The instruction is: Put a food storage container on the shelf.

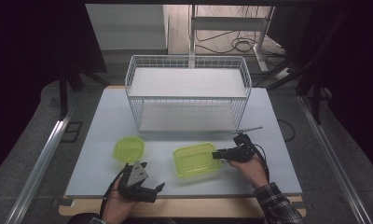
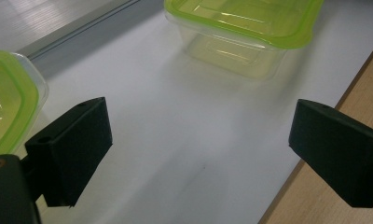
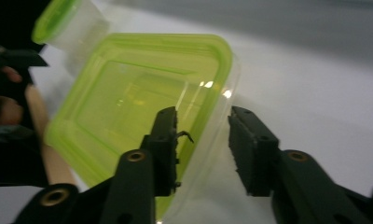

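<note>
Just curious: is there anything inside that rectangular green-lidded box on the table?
The rectangular box looks empty through its clear green lid and walls. The right tool straddles its edge and covers a small part of it.

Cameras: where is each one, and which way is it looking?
High view: above the near side of the table, looking forward and down; both hands and forearms show.
Left gripper view: on the left gripper, looking along its wide-apart jaws over the table.
Right gripper view: on the right gripper, its jaws either side of the rectangular container's wall.
Shared: both gripper views show that container and the smaller container.
</note>
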`<state>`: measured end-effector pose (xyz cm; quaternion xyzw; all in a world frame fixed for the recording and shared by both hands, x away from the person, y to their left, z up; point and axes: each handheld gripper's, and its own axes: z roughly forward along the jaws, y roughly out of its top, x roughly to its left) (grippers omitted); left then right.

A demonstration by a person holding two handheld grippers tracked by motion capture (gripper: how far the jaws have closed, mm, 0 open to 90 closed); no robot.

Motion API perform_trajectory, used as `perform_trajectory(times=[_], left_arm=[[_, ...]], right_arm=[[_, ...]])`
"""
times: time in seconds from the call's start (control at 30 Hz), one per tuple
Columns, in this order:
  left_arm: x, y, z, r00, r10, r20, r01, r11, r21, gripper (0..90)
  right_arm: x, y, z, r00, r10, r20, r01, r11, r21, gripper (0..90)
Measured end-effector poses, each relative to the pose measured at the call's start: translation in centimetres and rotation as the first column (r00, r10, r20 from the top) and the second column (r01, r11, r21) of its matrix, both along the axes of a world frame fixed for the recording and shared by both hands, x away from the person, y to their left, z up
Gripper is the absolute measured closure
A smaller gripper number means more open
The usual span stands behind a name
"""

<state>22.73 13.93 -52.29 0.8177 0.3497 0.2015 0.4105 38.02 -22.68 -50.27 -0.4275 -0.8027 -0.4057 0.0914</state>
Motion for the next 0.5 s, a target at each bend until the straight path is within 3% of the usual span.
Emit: perform_trajectory(times=[0.13, 0.27, 0.5], left_arm=[[0.01, -0.06, -0.03, 1.0, -0.002, 0.0, 0.002, 1.0, 0.006, 5.6], [0.0, -0.06, -0.03, 1.0, -0.002, 0.002, 0.002, 1.0, 0.006, 5.6], [-0.05, 0.04, 0.1, 1.0, 0.0, 0.008, 0.0, 1.0, -0.005, 5.6]], right_arm=[[0.28, -0.01, -0.07, 0.9974, -0.003, -0.072, 0.006, 0.999, 0.04, 71.9], [0.42, -0.15, -0.03, 0.9903, 0.011, -0.138, 0.005, 0.993, 0.116, 79.7], [0.13, -0.22, 0.38, 0.991, 0.008, -0.134, 0.009, 0.992, 0.127, 80.4]])
